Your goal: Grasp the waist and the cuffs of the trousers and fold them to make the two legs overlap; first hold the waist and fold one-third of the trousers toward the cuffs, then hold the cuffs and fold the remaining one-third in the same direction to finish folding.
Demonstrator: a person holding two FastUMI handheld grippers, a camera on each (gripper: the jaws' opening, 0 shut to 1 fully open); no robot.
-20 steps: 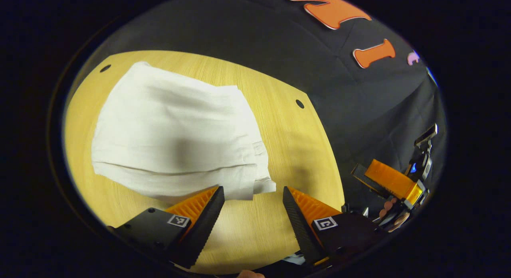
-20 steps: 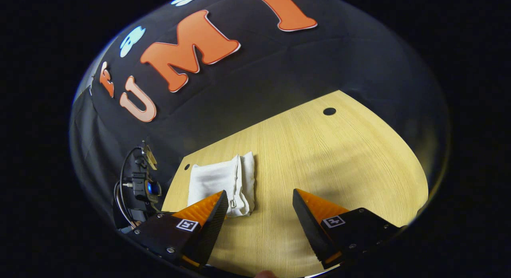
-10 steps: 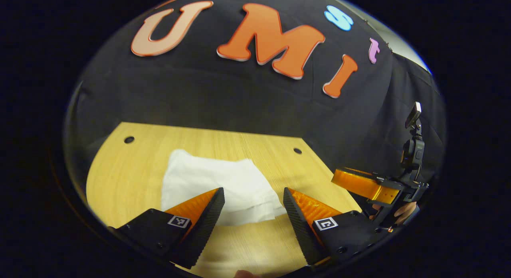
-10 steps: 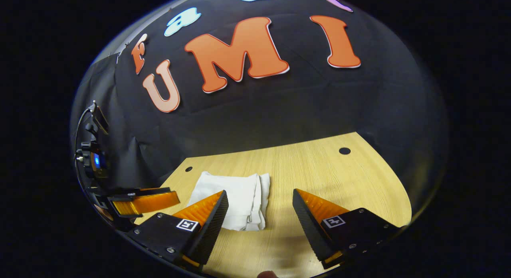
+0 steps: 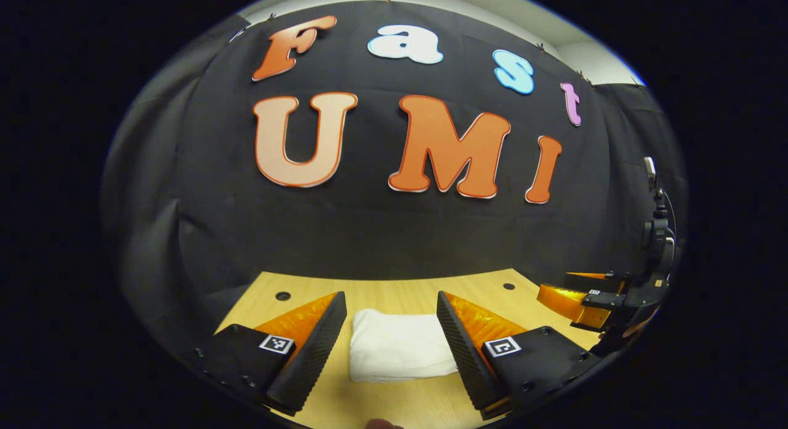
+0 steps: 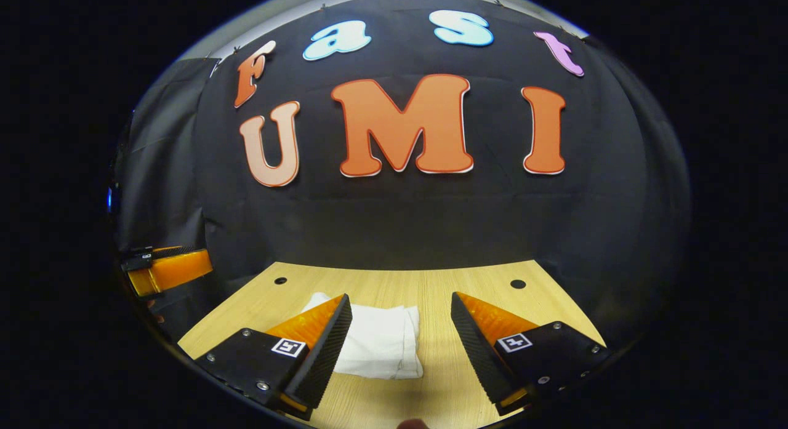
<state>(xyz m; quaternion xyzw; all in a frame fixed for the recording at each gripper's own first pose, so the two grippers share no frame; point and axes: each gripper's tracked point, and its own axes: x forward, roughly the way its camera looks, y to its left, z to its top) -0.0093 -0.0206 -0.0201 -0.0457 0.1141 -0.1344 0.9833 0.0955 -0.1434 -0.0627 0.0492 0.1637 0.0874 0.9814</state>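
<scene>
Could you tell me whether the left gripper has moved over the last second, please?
Yes. The left gripper has pulled back and tilted up: in its view the folded trousers on the table have shrunk and dropped low, with far more booth wall above.

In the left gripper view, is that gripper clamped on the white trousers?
No: the left gripper is open, and the folded trousers lie loose on the table beyond its spread fingers.

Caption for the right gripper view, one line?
Open right gripper raised above the folded white cloth trousers lying on the light wooden table.
</scene>
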